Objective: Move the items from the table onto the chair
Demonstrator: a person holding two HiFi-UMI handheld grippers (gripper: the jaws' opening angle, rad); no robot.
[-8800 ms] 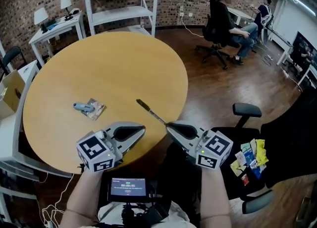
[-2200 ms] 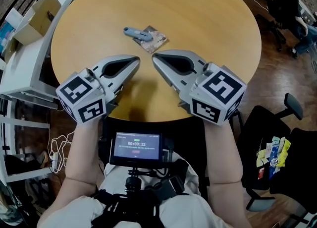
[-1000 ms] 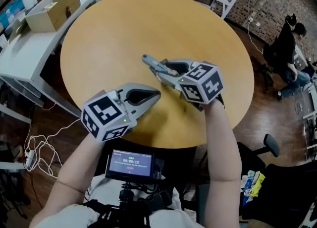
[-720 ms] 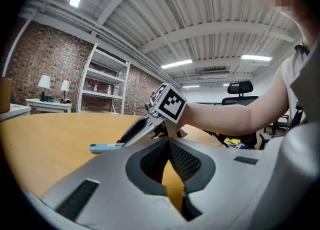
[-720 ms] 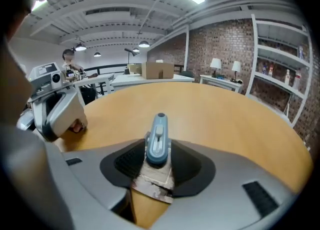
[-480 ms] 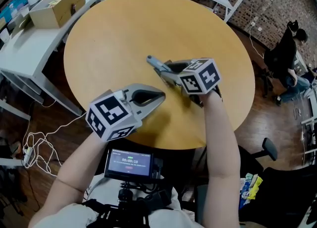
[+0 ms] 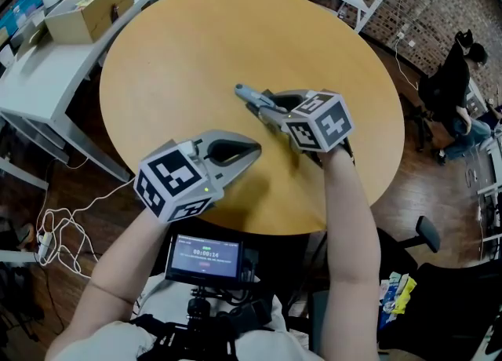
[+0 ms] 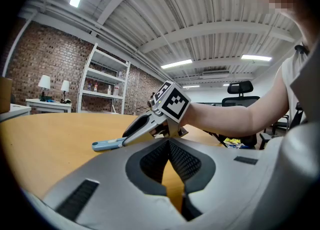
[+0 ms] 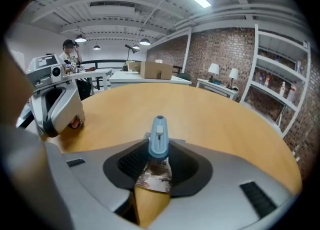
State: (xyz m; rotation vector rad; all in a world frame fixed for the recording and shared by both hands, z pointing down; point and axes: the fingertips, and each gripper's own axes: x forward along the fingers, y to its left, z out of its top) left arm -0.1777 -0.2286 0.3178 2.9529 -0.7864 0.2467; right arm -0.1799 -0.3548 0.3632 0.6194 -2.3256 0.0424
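Note:
A light-blue cutter (image 7: 246,92) lies on a brown printed packet (image 9: 156,176) near the middle of the round wooden table (image 7: 196,38). My right gripper (image 7: 263,108) reaches over them. Its jaws have just been closing and now press on both sides of the cutter (image 9: 158,139), whose front end sticks out past the tips. In the left gripper view the cutter (image 8: 107,145) juts from the right gripper (image 8: 142,126) just above the tabletop. My left gripper (image 7: 254,150) hovers nearer the table's front edge, tips together, nothing in it.
A black office chair (image 7: 447,304) stands at the lower right with several colourful packets (image 7: 396,293) on its seat. A white desk with a cardboard box (image 7: 86,10) is at the upper left, white shelving at the top, and a seated person (image 7: 463,61) at the far right.
The right gripper's jaws have narrowed onto the cutter while it stays at the same spot on the table. The left gripper has not moved.

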